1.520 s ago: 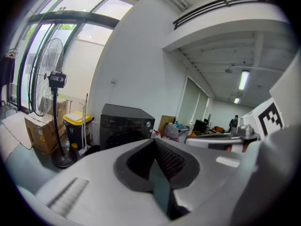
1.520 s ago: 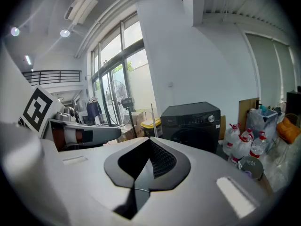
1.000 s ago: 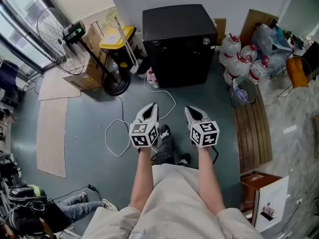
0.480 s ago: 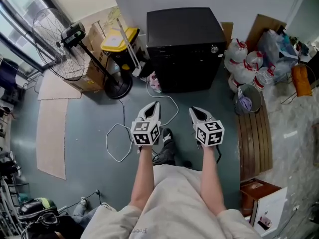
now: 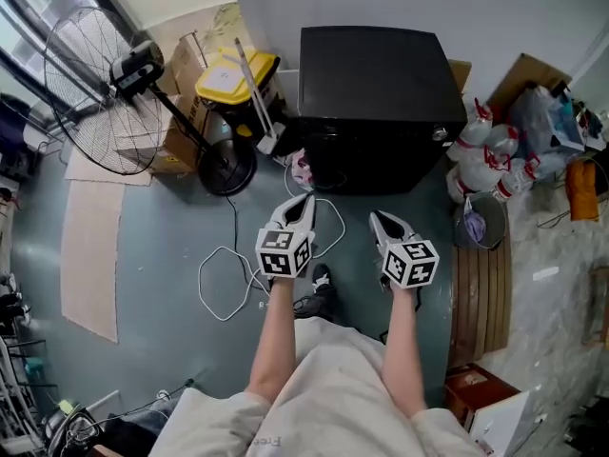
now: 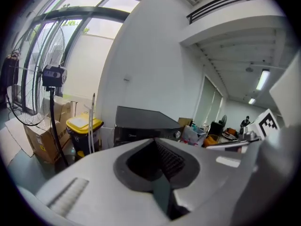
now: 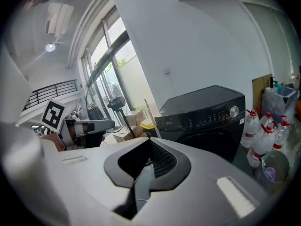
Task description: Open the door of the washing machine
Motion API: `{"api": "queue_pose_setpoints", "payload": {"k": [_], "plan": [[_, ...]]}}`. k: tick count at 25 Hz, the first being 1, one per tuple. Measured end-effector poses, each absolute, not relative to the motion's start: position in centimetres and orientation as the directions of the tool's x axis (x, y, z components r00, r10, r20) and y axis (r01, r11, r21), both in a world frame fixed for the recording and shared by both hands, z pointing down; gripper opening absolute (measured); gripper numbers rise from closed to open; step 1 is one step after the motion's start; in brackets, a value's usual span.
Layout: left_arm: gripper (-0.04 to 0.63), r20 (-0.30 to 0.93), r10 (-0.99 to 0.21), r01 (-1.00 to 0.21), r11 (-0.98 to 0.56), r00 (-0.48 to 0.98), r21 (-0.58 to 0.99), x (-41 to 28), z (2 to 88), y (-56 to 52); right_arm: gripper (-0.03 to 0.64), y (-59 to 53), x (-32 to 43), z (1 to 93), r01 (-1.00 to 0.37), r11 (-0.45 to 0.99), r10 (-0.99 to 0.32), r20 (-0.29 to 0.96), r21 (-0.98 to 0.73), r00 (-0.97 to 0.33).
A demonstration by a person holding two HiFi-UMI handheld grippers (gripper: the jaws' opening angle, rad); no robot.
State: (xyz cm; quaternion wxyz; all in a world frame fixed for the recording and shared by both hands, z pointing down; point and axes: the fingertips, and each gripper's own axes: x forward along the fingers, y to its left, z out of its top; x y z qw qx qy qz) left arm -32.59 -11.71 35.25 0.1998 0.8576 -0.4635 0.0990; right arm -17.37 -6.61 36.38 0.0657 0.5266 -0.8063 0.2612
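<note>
- Since a second ago the black front-loading washing machine (image 5: 371, 84) fills more of the head view and sits lower in it: the person has walked closer.
- Left gripper (image 5: 301, 205) and right gripper (image 5: 383, 222) have gone forward with the body, still side by side. Their tips are now near the machine's front but clear of it.
- Both grippers have their jaws pressed together, nothing between them. The left gripper view (image 6: 157, 173) and right gripper view (image 7: 143, 173) confirm this.
- Meaning: this is still the approach. Nothing is touched, and the dark round door (image 7: 214, 147) looks fully closed.
- Machine location: against the back wall, straight ahead of both grippers, between the yellow-lidded bin (image 5: 231, 79) and the cluster of clear water bottles (image 5: 495, 165).
- Orientation: the front face points at the person, toward the bottom of the head view. The control strip runs along the top of that face, with the silver knob (image 5: 440, 133) at its right end.
- Axis: it's a boxy unit standing upright, the tall side vertical by my read.
- Can't tell the handle or hinge side from here.
- A loose white cable (image 5: 224, 274) loops on the floor just left of the feet, a possible trip hazard.
</note>
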Motion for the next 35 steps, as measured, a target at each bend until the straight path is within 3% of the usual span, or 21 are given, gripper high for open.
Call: {"api": "queue_pose_setpoints", "payload": {"k": [9,19,30,35], "plan": [[0.057,0.411,-0.685,-0.799,-0.527,0.601,0.289,-34.2,39.8,-20.3,0.000,-15.5,-18.8,39.9,-0.903,0.254,-0.767,0.496,-0.348,-0.407],[0.057,0.517,-0.541,-0.724,-0.639,0.664,0.261,-31.5,48.9,-24.6,0.000,-22.1,-17.4,44.7,-0.911,0.407,-0.676,0.646,-0.073,-0.354],[0.058,0.587,-0.468,-0.677,-0.710,0.661,0.195,-28.3,62.3,-29.7,0.002,-27.1,-18.1,55.7,-0.748,0.643,-0.565,0.762,0.165,-0.318],[0.062,0.625,-0.432,-0.647,-0.745,0.650,0.159,-27.3,67.2,-31.9,0.002,-29.4,-19.1,60.1,-0.582,0.767,-0.509,0.809,0.271,-0.293]]}}
